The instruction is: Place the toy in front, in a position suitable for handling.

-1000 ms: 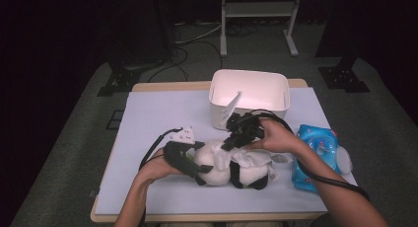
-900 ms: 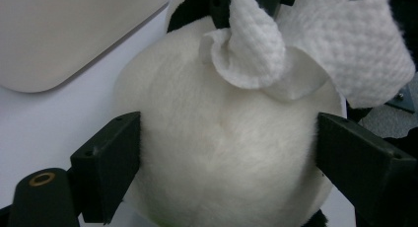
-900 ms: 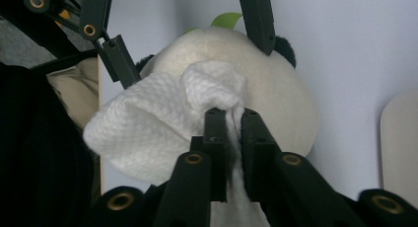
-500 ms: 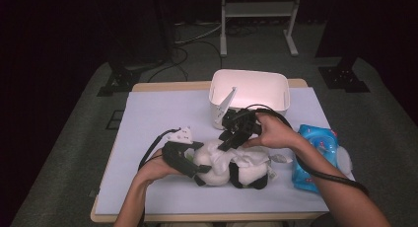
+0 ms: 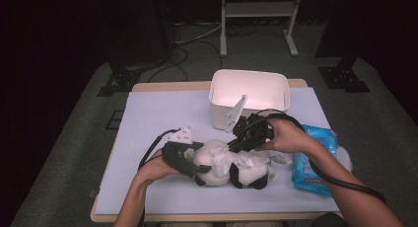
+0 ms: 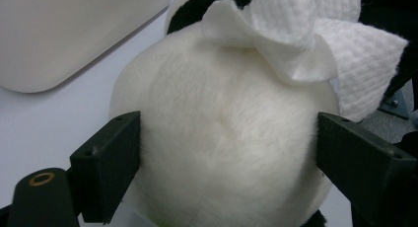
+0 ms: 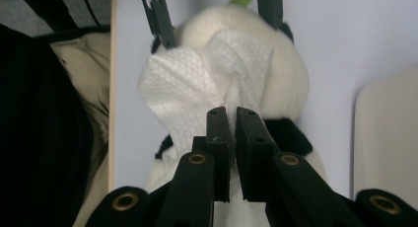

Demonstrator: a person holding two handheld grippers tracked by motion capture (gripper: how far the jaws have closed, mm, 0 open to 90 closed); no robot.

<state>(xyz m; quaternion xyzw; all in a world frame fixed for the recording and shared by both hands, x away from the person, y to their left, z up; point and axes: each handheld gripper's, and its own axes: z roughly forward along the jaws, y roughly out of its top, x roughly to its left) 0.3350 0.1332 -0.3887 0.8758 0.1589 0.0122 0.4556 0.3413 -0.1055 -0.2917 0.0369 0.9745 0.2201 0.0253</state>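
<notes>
A black-and-white plush panda [image 5: 217,163] lies on the white mat. My left gripper [image 5: 199,170] is clamped on its round white head [image 6: 222,153], one jaw pressing on each side [image 6: 224,138]. A crumpled white wipe [image 5: 249,160] rests on top of the plush, and in the left gripper view it [image 6: 315,44] shows at the upper right. My right gripper [image 5: 235,144] has just been closing and is now shut on a fold of the wipe [image 7: 187,89], pinched between its jaw tips [image 7: 231,113] above the plush [image 7: 291,74].
A white bin [image 5: 249,89] stands just behind the plush. A blue pack of wipes [image 5: 315,158] lies at the right, under the right forearm. The near table edge [image 5: 197,218] runs close to the person's arms.
The right gripper has shifted a little above the plush, with the wipe still at its jaws. The left gripper and the plush have stayed put.
</notes>
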